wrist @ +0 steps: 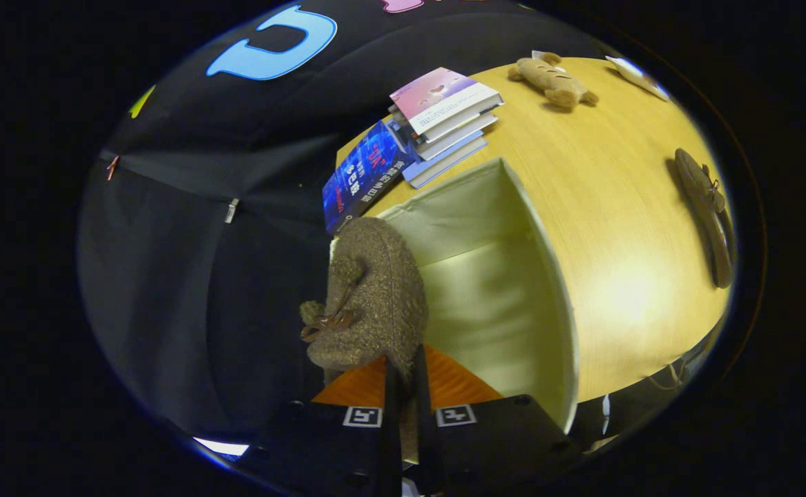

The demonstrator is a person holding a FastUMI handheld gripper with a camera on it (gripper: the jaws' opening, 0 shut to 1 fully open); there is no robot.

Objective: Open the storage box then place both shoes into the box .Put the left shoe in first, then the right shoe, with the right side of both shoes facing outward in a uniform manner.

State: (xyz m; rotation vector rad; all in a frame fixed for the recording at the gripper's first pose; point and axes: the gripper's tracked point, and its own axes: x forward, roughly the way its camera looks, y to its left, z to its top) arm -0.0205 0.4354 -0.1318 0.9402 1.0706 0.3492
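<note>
My gripper (pixel 403 376) is shut on a brown fuzzy shoe (pixel 368 297) with a small bow, pinching its edge between both fingers. The shoe hangs at the left wall of the open white storage box (pixel 506 310), above its pale interior. The box stands on the yellow wooden table (pixel 624 276) just ahead of my fingers. The second brown shoe (pixel 703 207) lies on the table far to the right of the box, well apart from it.
A stack of books (pixel 437 117) and a blue book (pixel 365 179) lie just beyond the box's far corner. A tan plush toy (pixel 554 79) rests further back on the table. Black cloth wall stands left of the box.
</note>
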